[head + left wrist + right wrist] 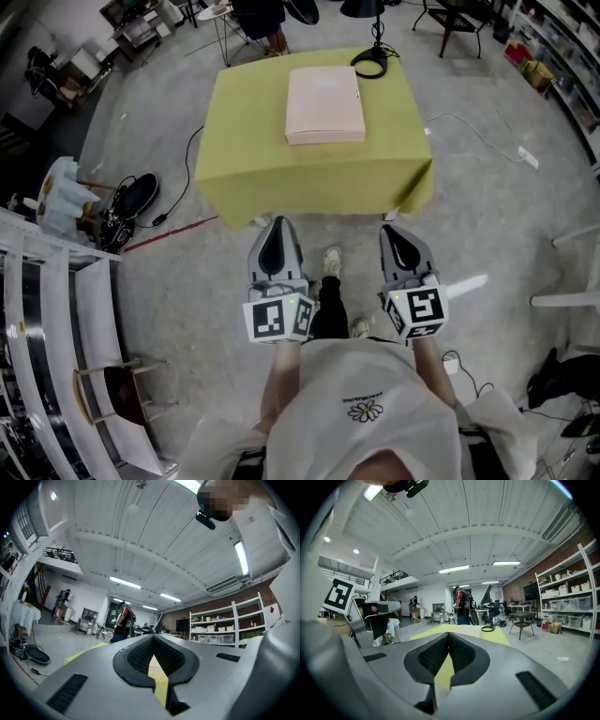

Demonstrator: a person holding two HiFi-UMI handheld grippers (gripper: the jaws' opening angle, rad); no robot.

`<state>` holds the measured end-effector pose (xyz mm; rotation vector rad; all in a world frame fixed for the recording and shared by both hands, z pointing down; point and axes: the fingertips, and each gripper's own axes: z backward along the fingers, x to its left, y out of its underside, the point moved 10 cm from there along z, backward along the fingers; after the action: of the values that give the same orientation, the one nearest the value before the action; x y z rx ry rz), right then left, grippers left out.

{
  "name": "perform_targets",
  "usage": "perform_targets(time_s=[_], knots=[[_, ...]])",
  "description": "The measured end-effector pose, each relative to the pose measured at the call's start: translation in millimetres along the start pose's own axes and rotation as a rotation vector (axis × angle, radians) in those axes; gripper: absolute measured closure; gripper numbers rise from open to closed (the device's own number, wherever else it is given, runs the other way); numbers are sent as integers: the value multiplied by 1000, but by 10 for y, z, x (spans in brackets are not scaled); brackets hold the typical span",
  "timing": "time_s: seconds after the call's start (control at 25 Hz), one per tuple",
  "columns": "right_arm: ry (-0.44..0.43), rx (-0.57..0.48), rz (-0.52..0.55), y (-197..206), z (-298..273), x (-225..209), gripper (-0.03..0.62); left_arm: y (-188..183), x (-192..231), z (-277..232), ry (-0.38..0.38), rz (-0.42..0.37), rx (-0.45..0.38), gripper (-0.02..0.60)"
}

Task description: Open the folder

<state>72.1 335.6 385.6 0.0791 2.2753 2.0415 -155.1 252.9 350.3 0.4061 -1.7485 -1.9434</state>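
Head view only: one folder (pixel 324 104) flat on yellow table (pixel 244 150). Two grippers, left (pixel 277 228), right (pixel 395 232), both clenched, empty.

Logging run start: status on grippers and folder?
Left gripper shut, empty; right gripper shut, empty. Folder closed, flat on yellow table, both grippers short of it. Path clear.

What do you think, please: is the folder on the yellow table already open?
No, the pink folder lies closed and flat on the yellow table.

Matt folder (pixel 324 104), yellow cloth (pixel 253 155)
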Motion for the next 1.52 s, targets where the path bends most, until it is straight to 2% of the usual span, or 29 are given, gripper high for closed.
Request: perform_targets(time_s=[0.2,0.36,0.6,0.88,1.0,1.12,1.4,1.52], knots=[[26,-4,19,-47,-539,-193,580,146,220,-663,48,26,-26,566],[31,-10,40,-291,-1100,-432,580,70,391,-1334,56,55,-46,566],[132,-71,16,-591,-1979,-800,581,-95,670,-2371,115,10,-87,566],[133,-35,-27,-740,-3059,-1013,580,-50,1143,-3491,187,19,-73,566],[161,-50,-31,-789,-3299,-1094,580,-7,1268,-3753,171,46,-79,566],[154,-48,-35,-849,-3435,-1201,580,89,1265,-3884,156,56,-46,566],[69,-65,-85,-962,-3719,-1365,582,206,1166,-4021,131,1,13,566],[41,-65,-76,-989,-3732,-1456,580,201,1088,-4070,124,-6,10,566]])
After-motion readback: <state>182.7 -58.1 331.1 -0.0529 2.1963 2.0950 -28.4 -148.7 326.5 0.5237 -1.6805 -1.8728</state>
